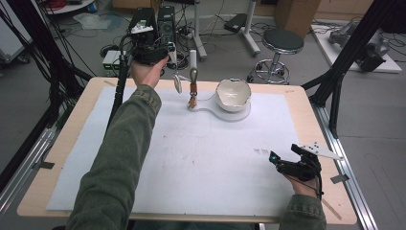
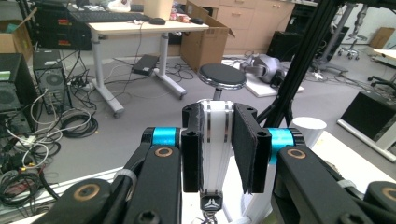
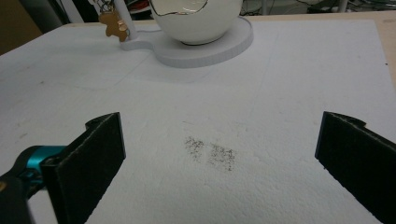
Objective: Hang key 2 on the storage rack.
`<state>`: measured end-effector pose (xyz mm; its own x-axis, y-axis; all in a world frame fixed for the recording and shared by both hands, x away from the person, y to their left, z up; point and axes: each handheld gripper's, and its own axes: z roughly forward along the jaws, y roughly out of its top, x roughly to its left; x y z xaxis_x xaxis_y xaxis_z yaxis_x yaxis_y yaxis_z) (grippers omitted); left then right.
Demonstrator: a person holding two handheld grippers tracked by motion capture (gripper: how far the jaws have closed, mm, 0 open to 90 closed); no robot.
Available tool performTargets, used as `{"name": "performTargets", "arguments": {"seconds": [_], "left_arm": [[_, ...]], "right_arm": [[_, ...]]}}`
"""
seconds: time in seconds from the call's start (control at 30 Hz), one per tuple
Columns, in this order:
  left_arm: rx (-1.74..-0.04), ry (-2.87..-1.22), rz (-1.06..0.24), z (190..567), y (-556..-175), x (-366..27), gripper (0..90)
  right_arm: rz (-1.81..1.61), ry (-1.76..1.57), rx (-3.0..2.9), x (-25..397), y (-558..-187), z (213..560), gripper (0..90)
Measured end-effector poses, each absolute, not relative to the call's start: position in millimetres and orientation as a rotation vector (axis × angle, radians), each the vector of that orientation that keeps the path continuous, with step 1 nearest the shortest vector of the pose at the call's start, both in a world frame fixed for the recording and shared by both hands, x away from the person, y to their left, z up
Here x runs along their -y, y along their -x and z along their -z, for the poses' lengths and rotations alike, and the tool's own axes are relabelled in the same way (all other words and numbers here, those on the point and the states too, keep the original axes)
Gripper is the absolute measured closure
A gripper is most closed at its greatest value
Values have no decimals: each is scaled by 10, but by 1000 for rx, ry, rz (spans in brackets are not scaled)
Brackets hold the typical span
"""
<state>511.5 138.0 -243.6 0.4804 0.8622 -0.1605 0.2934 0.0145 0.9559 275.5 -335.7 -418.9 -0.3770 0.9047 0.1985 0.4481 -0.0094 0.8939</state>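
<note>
Keychain (image 1: pixel 177 84) hanging job, big stuff first: the table (image 1: pixel 311 124) is covered by a white mat (image 1: pixel 191 163), and at its far side sits a white stand (image 1: pixel 193 60) whose base carries a cracked-looking bowl (image 1: pixel 233 93), with a little brown bear charm (image 1: pixel 193 100) dangling off the post. The keychain hangs in the air just left of that post, off the left gripper (image 1: pixel 170 48), whose jaws are pinched on its white tab (image 2: pixel 215 140) (the clasp pokes out just below the pads). I think the oval bit at the bottom is a ring, but it's too small to be sure. To do this well I'd let the swing settle, come at the post from above, and only let go once the loop is caught. Right gripper (image 1: pixel 274 157) sits low at the near right of the mat, jaws spread wide, gripping nothing.
</note>
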Motion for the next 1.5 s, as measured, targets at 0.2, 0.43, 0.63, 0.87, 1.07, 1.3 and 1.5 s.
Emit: {"name": "performTargets", "arguments": {"seconds": [0.2, 0.43, 0.63, 0.87, 1.07, 1.3, 1.5], "left_arm": [[-1036, -1522, -584, 2419, -5081, -1322, 735], [-1040, -1527, -573, 2433, -5053, -1248, 734], [-1036, -1551, -574, 2472, -5050, -1198, 734], [-1056, -1543, -579, 2542, -5036, -1215, 734], [-1061, -1527, -595, 2481, -5000, -1272, 734], [-1051, -1525, -608, 2422, -4942, -1283, 734], [-1043, -1543, -596, 2450, -4922, -1244, 733]], "right_arm": [[-1361, -1408, -1832, 3358, -2760, 4193, 5], [-1361, -1404, -1829, 3364, -2764, 4194, 5], [-1361, -1407, -1829, 3365, -2763, 4195, 5], [-1366, -1411, -1825, 3374, -2760, 4197, 5], [-1363, -1409, -1826, 3373, -2762, 4200, 5], [-1364, -1406, -1829, 3372, -2765, 4202, 5], [-1365, -1407, -1829, 3375, -2767, 4204, 5]]}}
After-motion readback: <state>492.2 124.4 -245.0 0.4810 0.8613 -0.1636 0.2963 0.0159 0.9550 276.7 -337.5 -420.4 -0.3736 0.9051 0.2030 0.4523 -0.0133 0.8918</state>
